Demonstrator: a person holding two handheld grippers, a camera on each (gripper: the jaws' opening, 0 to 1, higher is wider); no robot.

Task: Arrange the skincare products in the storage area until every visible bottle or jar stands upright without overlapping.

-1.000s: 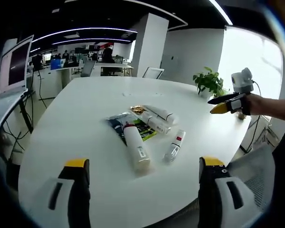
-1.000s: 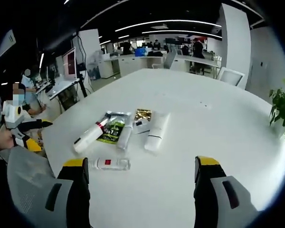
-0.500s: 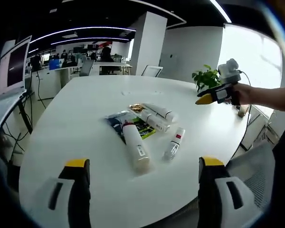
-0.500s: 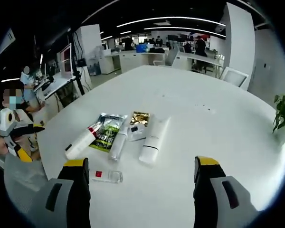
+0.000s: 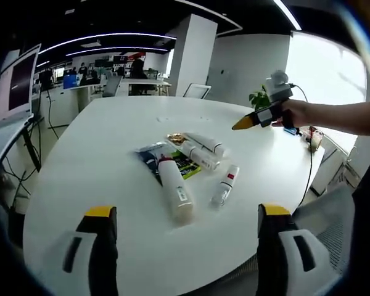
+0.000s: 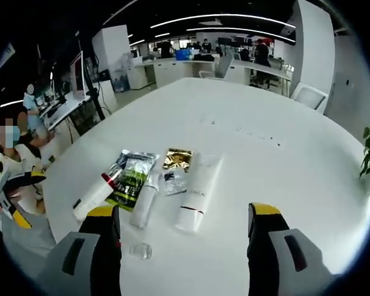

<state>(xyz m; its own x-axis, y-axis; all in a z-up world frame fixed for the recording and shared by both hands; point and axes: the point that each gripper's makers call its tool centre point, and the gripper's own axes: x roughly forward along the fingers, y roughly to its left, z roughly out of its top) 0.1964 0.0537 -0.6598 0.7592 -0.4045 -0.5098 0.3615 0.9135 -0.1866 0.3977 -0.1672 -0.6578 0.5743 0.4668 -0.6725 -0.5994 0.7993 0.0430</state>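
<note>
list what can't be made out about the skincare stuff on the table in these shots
- Small clear bottle, right gripper view: partly hidden behind the right hand-held gripper's own left jaw.
- Label print on the white tube, right gripper view: too small to read.
- Dark sachet, left gripper view: partly covered by the cream bottle lying across it.
- Right hand-held gripper, left gripper view: jaw gap too small to judge.
</note>
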